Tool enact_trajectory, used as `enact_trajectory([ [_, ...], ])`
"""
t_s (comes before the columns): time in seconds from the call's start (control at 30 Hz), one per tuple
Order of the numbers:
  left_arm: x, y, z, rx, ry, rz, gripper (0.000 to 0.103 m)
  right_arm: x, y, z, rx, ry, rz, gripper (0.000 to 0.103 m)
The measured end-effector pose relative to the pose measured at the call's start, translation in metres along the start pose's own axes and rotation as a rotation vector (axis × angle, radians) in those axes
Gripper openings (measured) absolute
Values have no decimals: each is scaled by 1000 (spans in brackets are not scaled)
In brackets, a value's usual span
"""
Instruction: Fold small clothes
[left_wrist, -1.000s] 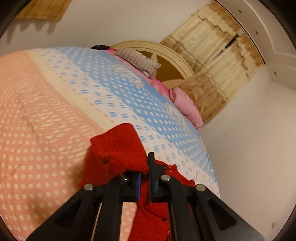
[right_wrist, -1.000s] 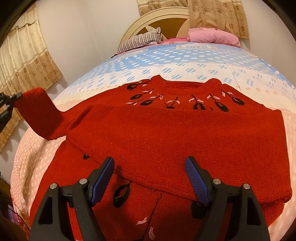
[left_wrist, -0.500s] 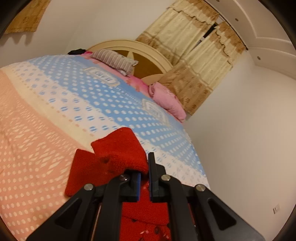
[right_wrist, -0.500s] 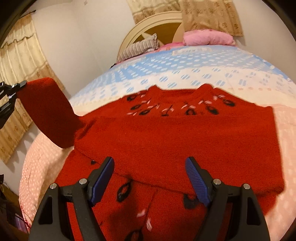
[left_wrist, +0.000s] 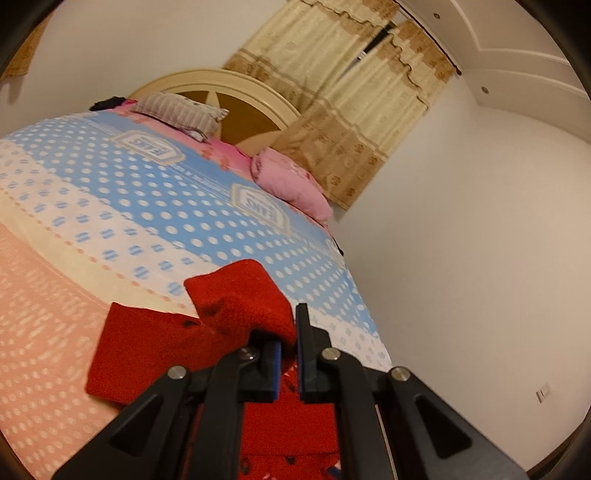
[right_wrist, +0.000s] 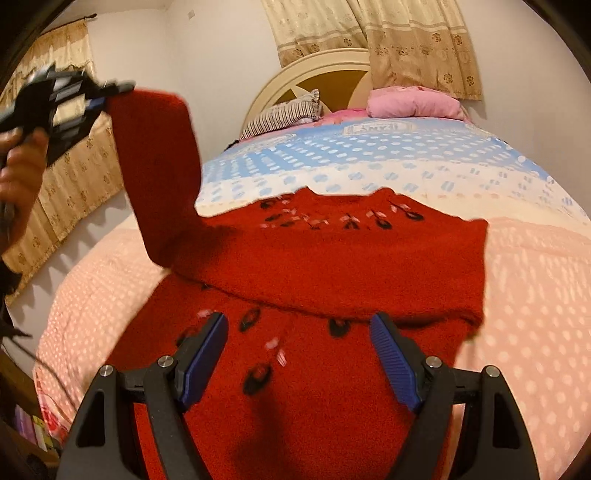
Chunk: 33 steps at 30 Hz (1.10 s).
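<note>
Red knit sweater (right_wrist: 332, 258), fuzzy wool with dark embroidered motifs, lies flat on the bed (right_wrist: 535, 295), whose dotted quilt is banded pink, cream and blue. Left hand-held gripper (left_wrist: 288, 332) is clamped tight on the rectangular sleeve (right_wrist: 155, 166), lifted at far left. Right hand-held gripper (right_wrist: 299, 354) hangs wide apart, empty, over the near hem.
</note>
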<state>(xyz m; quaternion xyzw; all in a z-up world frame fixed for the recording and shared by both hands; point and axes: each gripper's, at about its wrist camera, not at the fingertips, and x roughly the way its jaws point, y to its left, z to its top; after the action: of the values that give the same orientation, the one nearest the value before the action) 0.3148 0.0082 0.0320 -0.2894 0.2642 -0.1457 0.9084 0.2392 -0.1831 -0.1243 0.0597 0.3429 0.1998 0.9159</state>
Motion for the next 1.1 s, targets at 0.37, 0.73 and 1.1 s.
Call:
enact_trajectory([
  [0.37,66,-52,-65,102,120,-22,6,-8,-33,-31,97,-16,19,80],
  [0.73,79,-65,-132,393,225,127,63,-3,-43,-36,155,-4,47,80],
  [1.1,25,62,-131,481,189,469,80,-6,-44,-37,166,-18,47,80],
])
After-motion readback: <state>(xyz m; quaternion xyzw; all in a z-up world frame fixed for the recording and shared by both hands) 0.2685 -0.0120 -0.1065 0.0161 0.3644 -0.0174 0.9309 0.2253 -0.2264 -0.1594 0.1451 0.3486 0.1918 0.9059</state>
